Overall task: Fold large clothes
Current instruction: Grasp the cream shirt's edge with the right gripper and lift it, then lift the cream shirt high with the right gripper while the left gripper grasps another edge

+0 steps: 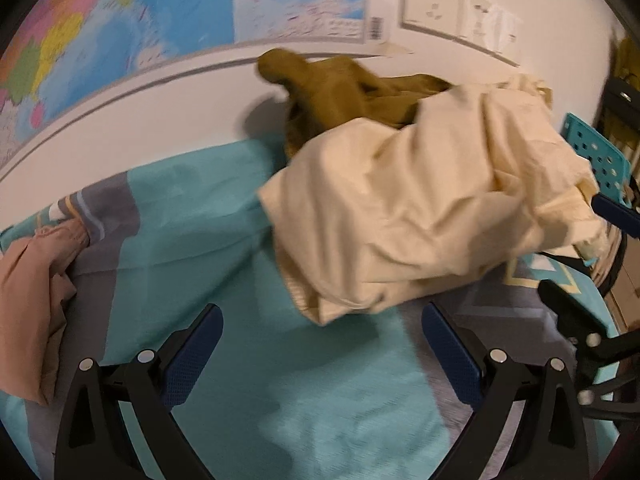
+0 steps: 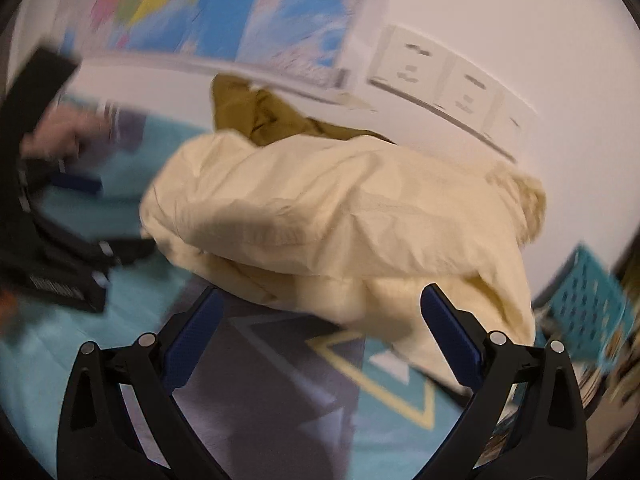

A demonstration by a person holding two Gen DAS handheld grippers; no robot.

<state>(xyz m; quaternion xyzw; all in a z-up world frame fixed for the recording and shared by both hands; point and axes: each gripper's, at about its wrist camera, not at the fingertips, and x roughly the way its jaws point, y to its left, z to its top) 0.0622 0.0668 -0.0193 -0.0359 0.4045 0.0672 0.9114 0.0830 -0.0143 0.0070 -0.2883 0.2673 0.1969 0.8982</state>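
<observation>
A crumpled cream garment (image 1: 420,208) (image 2: 340,216) lies in a heap on the teal patterned bed sheet (image 1: 300,400) (image 2: 380,412). An olive garment (image 1: 340,92) (image 2: 256,112) is bunched behind it against the wall. My left gripper (image 1: 320,320) is open, its blue pads just short of the heap's near left corner, nothing between them. My right gripper (image 2: 320,308) is also open, its fingertips at the heap's near edge. In the left wrist view, one of the right gripper's blue fingers (image 1: 616,212) shows beside the heap's right end.
A pink garment (image 1: 32,300) lies at the bed's left side. The wall close behind carries a coloured map (image 1: 140,20) and sockets (image 1: 432,4). A teal perforated chair back (image 1: 596,160) (image 2: 588,312) stands to the right of the bed. A hand (image 2: 60,136) holds the left gripper.
</observation>
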